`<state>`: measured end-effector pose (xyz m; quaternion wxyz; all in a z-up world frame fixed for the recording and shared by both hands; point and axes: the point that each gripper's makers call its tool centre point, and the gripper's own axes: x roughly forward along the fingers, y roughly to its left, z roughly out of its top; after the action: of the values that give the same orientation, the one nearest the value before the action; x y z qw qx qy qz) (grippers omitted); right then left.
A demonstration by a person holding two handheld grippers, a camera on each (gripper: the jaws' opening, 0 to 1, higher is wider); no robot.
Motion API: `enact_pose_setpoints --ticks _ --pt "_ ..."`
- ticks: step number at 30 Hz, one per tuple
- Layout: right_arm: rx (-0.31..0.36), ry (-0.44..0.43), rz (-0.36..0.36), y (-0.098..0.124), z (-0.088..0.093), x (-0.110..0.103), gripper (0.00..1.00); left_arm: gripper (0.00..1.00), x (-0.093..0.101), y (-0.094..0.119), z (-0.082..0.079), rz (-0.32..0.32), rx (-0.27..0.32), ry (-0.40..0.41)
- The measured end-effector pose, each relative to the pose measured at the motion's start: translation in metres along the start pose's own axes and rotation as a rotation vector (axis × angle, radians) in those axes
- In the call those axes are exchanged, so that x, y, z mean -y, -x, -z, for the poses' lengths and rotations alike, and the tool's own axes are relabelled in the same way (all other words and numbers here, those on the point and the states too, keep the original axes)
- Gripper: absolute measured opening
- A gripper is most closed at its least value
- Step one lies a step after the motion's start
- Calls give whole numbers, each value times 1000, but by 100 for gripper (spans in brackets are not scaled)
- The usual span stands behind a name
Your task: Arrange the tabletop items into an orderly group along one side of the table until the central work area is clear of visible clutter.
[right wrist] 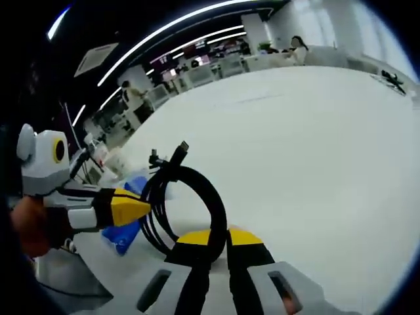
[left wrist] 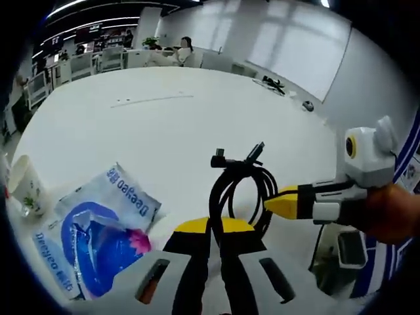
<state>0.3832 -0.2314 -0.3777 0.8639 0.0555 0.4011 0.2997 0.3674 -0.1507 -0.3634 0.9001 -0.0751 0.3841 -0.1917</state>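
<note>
We hold the coiled black cable (left wrist: 239, 190) above the white table (left wrist: 164, 125), left gripper (left wrist: 215, 228) and right gripper (right wrist: 218, 238) both clamped on it, right of the blue wipes pack (left wrist: 98, 230) and paper cup (left wrist: 26, 187).

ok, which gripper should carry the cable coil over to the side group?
Probably left: both grippers are shut on the cable coil, but the blue packet and paper cup lie on the left's side.

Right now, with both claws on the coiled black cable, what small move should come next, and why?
Probably carry the cable toward the blue packet and paper cup, since both the left claw and right claw pinch it above bare table.
</note>
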Motion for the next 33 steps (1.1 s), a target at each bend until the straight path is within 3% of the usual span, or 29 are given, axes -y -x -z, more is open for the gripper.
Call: enact_pose_setpoints --ticks 8,33 --pt "-24 3 -1 -13 -3 9 4 2 -5 -9 0 -13 -23 14" --pt "-66 7 -4 -22 0 9 5 5 -21 -18 11 -62 -58 34"
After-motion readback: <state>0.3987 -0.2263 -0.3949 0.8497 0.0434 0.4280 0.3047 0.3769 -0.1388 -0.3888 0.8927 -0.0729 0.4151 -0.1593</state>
